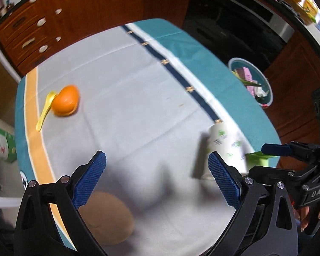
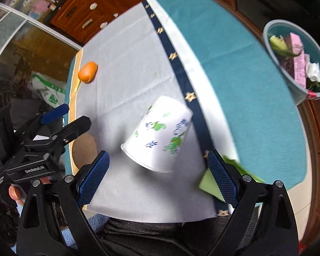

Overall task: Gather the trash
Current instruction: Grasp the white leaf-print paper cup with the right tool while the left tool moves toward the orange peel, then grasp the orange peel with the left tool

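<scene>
Landmark: paper cup point(image 2: 157, 133), white with green and blue print, lying on its side on the grey middle of the tablecloth point(image 2: 125, 64). All places below are given from it.
Right gripper point(image 2: 157, 177): nearest item, just on the near side of the cup; tongs spread wide, nothing between the pads, cup mouth facing the gap.
Left gripper point(image 1: 156, 179): near, to the left of the cup; tongs spread wide and empty, over bare grey cloth.
Step in hand (judgement): picking up the cup with the right gripper.
Procedure (judgement): bring the pads to either side of the cup wall, not over the open rim. Close gently; thin paper will probably crush or squirt out under a hard squeeze. A cup on its side may roll, so close squarely across it.
Green paper scrap point(image 2: 211, 181): just right of the cup, partly hidden behind the right-hand pad; likely trash too.
Brown round object point(image 1: 108, 217): near left of the cup, at the table edge; blurred, identity unclear.
Orange object point(image 1: 66, 100): far left of the cup, touching a yellow spoon point(image 1: 45, 111); blurred.
Bin point(image 2: 273, 49): blue-grey, far right of the cup, beyond the table edge.
Bin contents: pink boxes, green leafy scraps, crumpled white paper; room remains.
</scene>
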`<state>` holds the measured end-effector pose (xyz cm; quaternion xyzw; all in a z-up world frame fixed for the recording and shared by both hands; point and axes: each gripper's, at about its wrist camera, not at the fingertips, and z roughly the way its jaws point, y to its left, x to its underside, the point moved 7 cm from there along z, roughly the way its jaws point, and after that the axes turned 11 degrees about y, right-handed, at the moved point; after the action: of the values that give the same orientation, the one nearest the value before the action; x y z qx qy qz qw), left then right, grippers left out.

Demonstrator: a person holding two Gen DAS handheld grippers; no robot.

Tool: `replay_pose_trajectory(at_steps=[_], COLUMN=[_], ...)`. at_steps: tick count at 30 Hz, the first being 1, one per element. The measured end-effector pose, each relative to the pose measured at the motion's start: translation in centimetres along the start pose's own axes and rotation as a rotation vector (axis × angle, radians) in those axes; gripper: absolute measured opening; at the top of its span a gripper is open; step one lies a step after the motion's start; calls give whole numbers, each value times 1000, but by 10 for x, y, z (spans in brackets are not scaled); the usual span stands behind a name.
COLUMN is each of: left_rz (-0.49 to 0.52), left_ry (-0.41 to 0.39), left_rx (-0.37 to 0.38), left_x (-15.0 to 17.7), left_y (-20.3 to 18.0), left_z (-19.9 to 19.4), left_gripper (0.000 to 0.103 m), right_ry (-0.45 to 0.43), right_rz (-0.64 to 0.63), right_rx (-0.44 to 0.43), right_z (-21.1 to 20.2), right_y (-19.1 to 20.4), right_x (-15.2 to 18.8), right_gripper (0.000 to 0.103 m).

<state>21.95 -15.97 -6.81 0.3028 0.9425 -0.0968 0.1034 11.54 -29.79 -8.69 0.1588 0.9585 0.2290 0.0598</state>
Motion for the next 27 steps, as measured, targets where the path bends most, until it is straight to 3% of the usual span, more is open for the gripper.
replay_pose_trajectory(at_steps=[11, 16, 18, 20, 22, 27], left_rz=[-114, -162, -188, -224, -251, -271], left_ry=[-5, -12, -16, -17, -18, -32], left_rx=[12, 5, 5, 4, 1, -31], left_x=[12, 13, 10, 6, 0, -31], left_y=[71, 102, 116, 132, 146, 173], left_z=[5, 9, 11, 13, 16, 22], left_gripper=[97, 97, 97, 97, 97, 97], right_ry=[73, 77, 67, 52, 30, 19], right_rz=[54, 40, 30, 18, -1, -17], right_rx=[-27, 21, 26, 30, 55, 70], right_z=[49, 63, 65, 66, 63, 63], right_y=[22, 23, 25, 27, 29, 36], right_x=[-19, -28, -31, -34, -37, -52], right_gripper=[90, 90, 89, 79, 76, 74])
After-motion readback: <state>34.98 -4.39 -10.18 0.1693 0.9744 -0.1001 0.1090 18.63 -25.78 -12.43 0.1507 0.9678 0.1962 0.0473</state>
